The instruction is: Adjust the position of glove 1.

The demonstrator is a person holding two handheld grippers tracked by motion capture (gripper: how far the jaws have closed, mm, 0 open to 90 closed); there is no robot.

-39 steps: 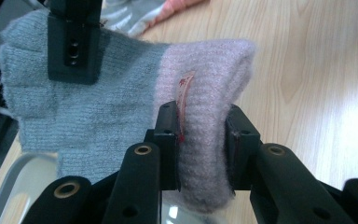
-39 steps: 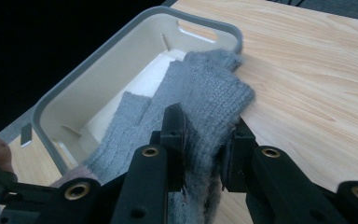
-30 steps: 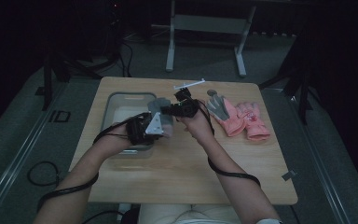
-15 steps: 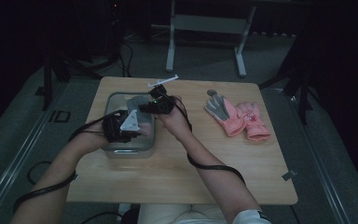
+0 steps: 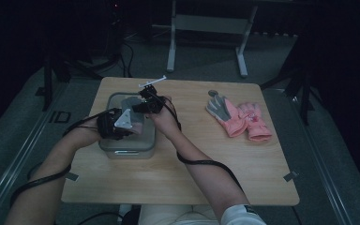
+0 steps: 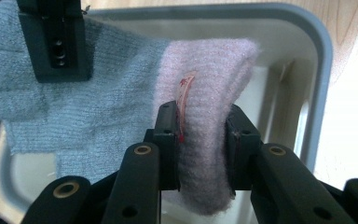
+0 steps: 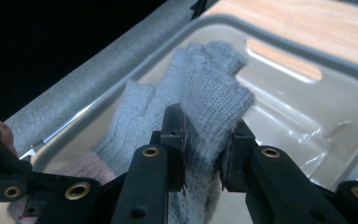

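Now both grippers hold one knitted glove (image 6: 121, 107) stretched over the open grey bin (image 5: 127, 151) at the left part of the counter (image 5: 206, 168). The left gripper (image 6: 200, 140) has its jaws clamped on the glove's pink cuff, and the right gripper (image 7: 204, 144) has its jaws clamped on the grey finger end. Inside, the bin's pale floor shows bare beneath the glove. A pink pair of gloves (image 5: 238, 118) lies on the counter, well apart to the right.
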